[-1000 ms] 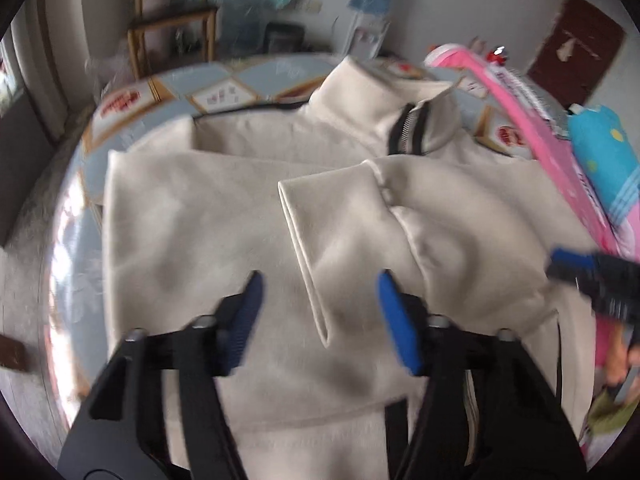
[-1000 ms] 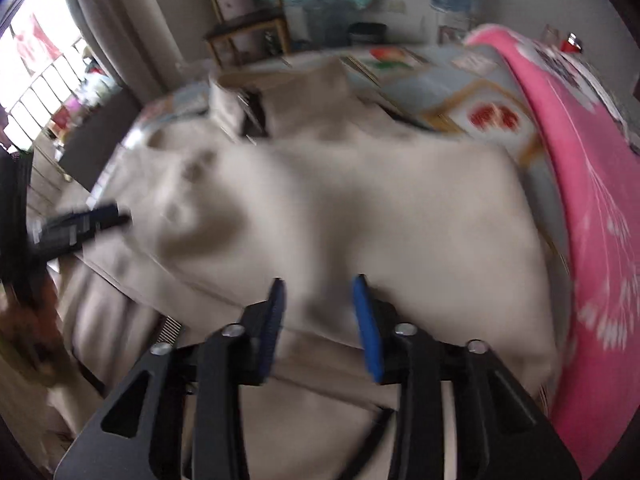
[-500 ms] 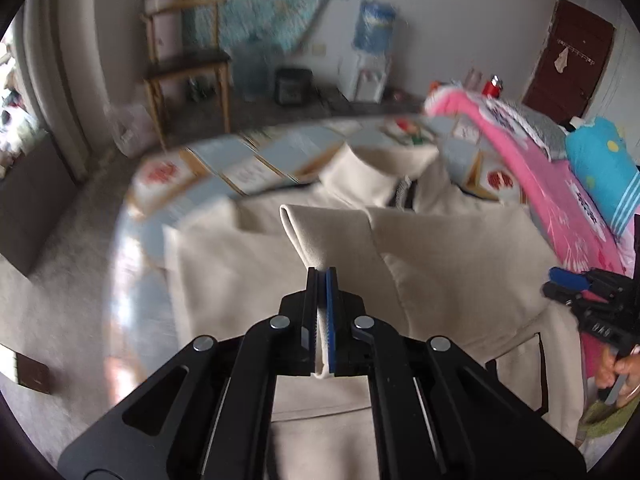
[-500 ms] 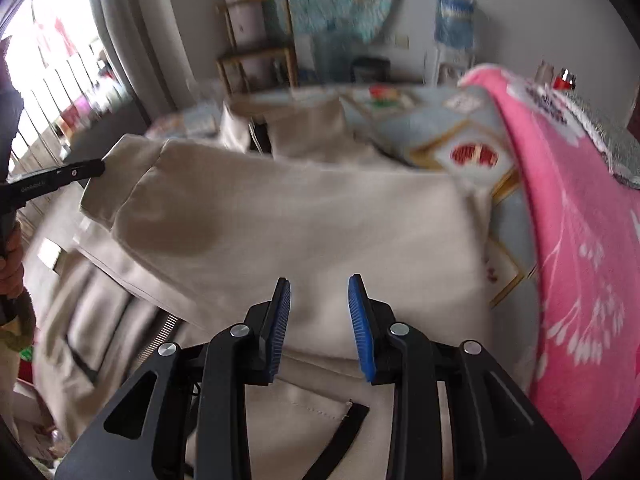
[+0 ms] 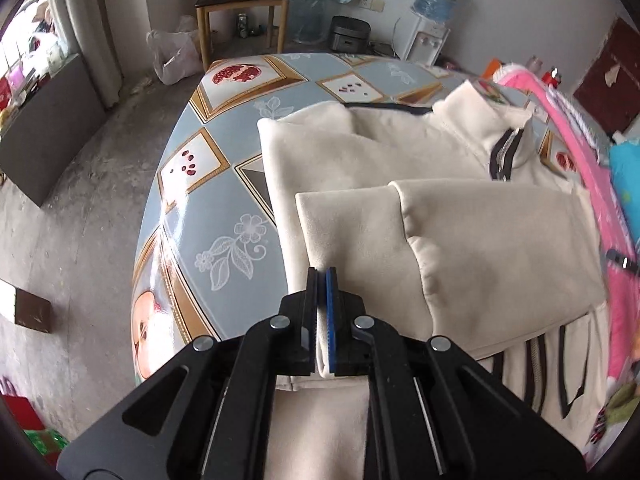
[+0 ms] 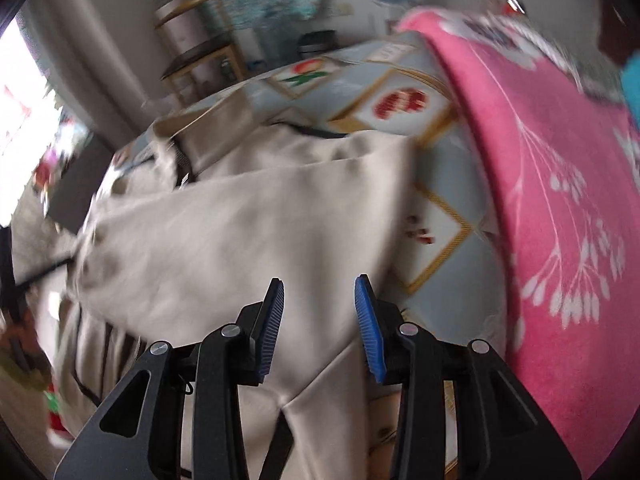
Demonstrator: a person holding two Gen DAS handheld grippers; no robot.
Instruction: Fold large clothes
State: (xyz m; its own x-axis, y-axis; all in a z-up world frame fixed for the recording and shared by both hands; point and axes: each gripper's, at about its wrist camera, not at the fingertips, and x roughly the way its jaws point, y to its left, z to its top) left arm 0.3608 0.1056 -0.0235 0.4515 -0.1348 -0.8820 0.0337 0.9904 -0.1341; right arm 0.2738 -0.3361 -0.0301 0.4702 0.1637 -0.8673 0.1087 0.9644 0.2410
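Nearest the left wrist camera, the left gripper (image 5: 322, 312) has its fingers (image 5: 330, 300) clamped on the cuff edge of a cream sleeve (image 5: 352, 236); a sliver of fabric shows pinched between the black and blue pads. That pinch at the hem looks chosen so the sleeve can be carried as a flat panel rather than bunching. The sleeve lies folded across the chest of the cream zip-neck jacket (image 5: 500, 232), which is spread front-up on the surface, a table under a blue-grey oilcloth (image 5: 208, 216) printed with fruit panels and flowers. The lower part of the jacket, with its dark-edged pockets, hangs toward the viewer over the near edge, so the body fold seems not yet done. Farther on, the stand-up collar with its dark zip (image 5: 505, 156) points away toward the far side.

In the blurred right wrist view, the right gripper (image 6: 320, 312) hovers above the jacket's right side with its fingers (image 6: 370, 328) apart and opening; cloth lies beneath the gap, but the pads press on nothing. It seems poised to take a matching hold so both sides can be moved evenly.

Beside the jacket on the right lies a pink blanket (image 6: 560, 200) with white sprigs. Beyond the table stand a wooden chair (image 5: 240, 4) and a water dispenser (image 5: 430, 20) against the wall.
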